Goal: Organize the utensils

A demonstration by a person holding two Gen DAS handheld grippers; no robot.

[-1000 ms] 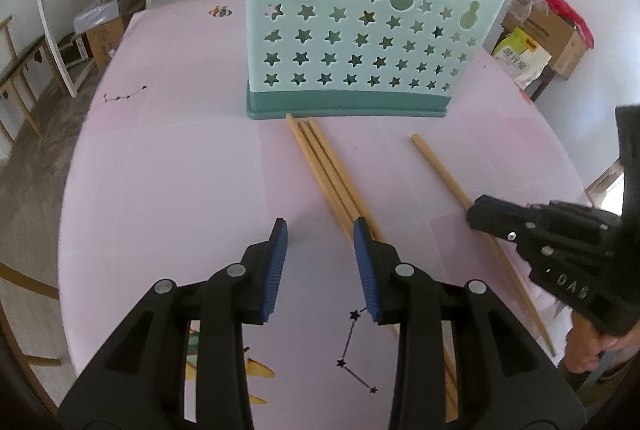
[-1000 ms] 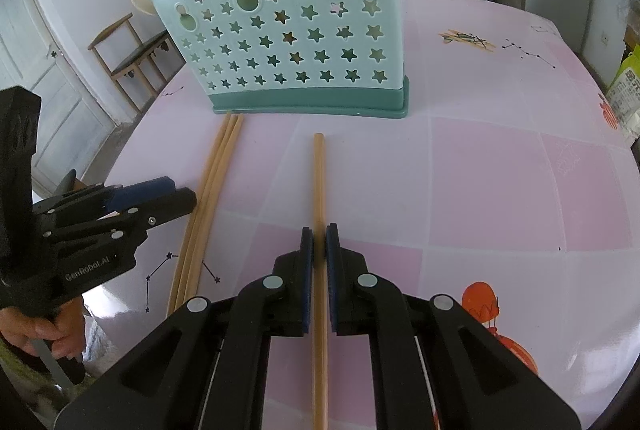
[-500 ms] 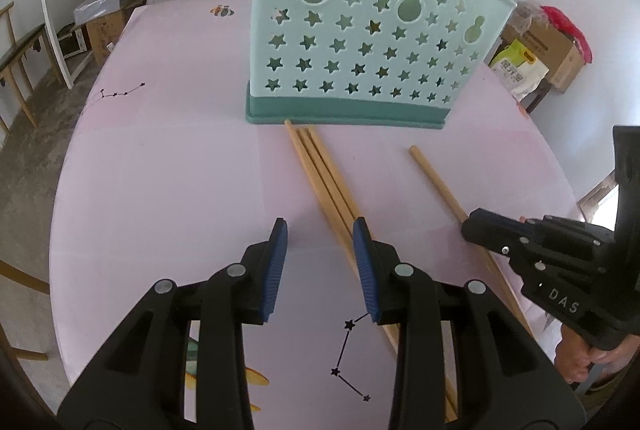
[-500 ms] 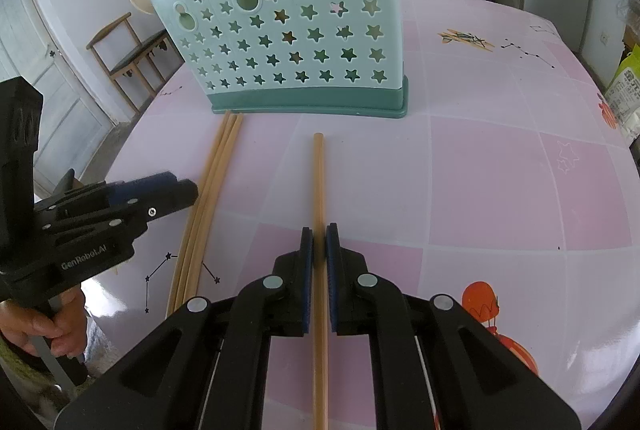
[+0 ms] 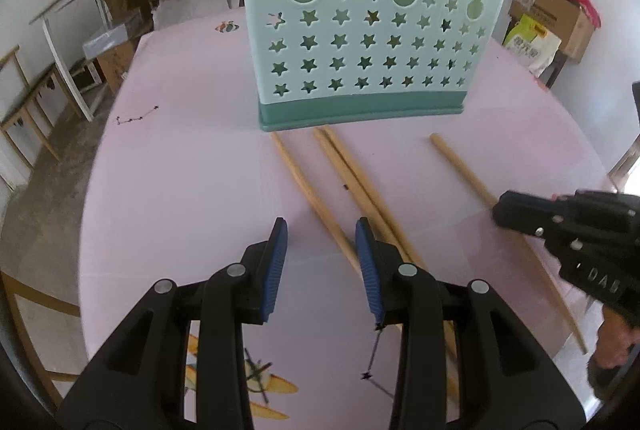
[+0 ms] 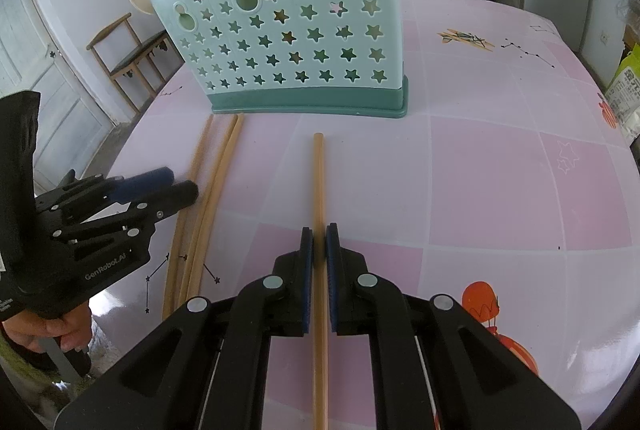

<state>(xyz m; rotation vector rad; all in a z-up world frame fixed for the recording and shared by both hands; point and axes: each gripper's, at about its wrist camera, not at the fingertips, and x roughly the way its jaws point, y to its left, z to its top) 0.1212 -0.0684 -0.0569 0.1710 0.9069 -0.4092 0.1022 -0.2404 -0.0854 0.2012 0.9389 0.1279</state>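
Because the single round wooden chopstick (image 6: 319,182) lies apart from the others on the pink patterned desk (image 6: 500,166), we clamp it near mid-length in our right claw (image 6: 319,250), its tip aimed at the mint-green star-perforated plastic utensil holder (image 6: 296,42) standing just beyond. Our left claw (image 5: 320,254) has just been opening slightly and stands part-open and empty over the three loose wooden chopsticks (image 5: 344,182), probably lining up the next pick.
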